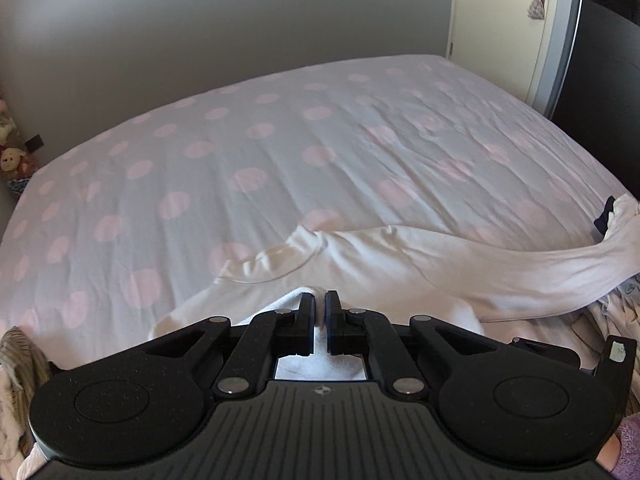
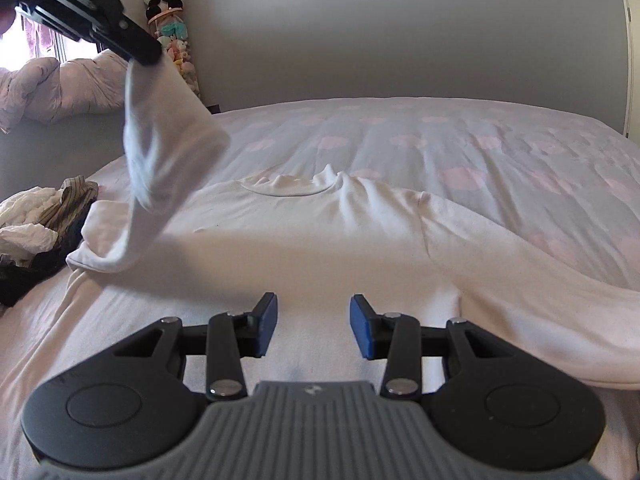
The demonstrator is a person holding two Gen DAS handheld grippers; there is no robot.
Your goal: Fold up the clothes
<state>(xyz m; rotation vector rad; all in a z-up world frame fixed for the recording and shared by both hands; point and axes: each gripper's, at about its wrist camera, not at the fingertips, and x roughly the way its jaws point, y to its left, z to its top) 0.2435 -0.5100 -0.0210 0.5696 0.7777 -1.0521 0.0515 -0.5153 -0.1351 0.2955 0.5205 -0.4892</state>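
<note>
Right now the white long-sleeve top (image 2: 304,220) lies spread on the polka-dot bed (image 2: 460,140), neckline toward the far wall. Left hand-held gripper (image 1: 320,300) is clamped tight on one sleeve (image 2: 160,148), lifted off the bed. Right hand-held gripper (image 2: 313,326) hovers approx. half open over the top's lower part w/ nothing between its blue pads (image 2: 267,324). Crumpled clothes pile (image 2: 36,216) sits at left.
</note>
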